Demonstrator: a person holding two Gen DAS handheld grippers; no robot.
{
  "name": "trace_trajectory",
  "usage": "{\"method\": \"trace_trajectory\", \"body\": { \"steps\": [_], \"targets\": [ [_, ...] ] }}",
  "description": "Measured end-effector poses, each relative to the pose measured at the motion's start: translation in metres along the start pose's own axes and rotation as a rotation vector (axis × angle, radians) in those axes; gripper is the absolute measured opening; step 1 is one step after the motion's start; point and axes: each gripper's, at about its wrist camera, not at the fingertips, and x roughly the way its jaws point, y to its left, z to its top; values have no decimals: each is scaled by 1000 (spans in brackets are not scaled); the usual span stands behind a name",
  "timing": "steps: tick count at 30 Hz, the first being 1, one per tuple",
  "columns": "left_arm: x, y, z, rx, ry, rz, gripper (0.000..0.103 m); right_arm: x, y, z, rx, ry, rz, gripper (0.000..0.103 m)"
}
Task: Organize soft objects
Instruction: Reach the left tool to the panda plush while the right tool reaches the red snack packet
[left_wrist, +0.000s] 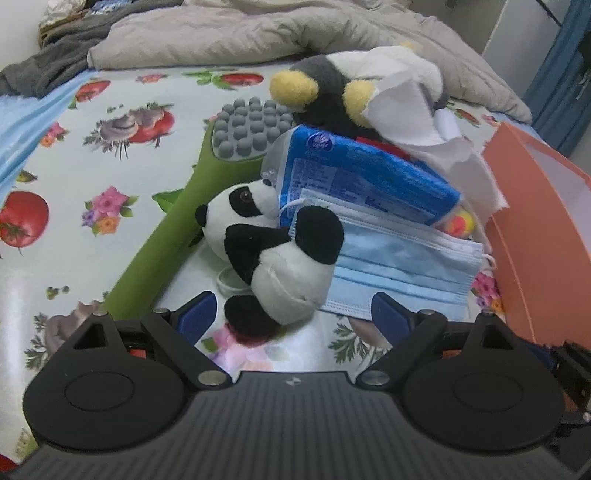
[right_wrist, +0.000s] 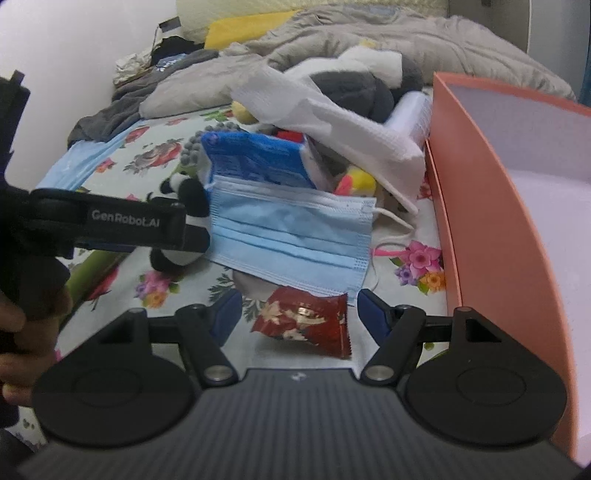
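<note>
A black-and-white panda plush lies on the fruit-print sheet, leaning on a blue face mask. My left gripper is open, its blue fingers on either side of the panda's lower foot without pressing it. In the right wrist view a red snack packet lies between the fingers of my right gripper, which is open with small gaps at both pads. The mask lies just beyond the packet. The left gripper's black body partly hides the panda.
A blue tissue pack, a white cloth and a grey-and-white plush with yellow feet pile up behind the mask. A green massage stick lies left of the panda. An open orange box stands at the right. A rumpled quilt lies at the back.
</note>
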Motion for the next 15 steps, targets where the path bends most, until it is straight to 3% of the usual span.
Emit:
{"method": "trace_trajectory", "body": {
  "steps": [5,8,11,15],
  "targets": [
    [24,1,3,-25,32,23,93,16,-11,0,86,59,31,71],
    [29,4,6,-40,29,-1,93,23,-17,-3,128,87,45,68],
    [30,4,9,-43,28,7,80,22,-16,-2,117,84,37,59],
    [28,9,10,-67,47,21,68,19,-16,0,125,93,39,55]
  ]
}}
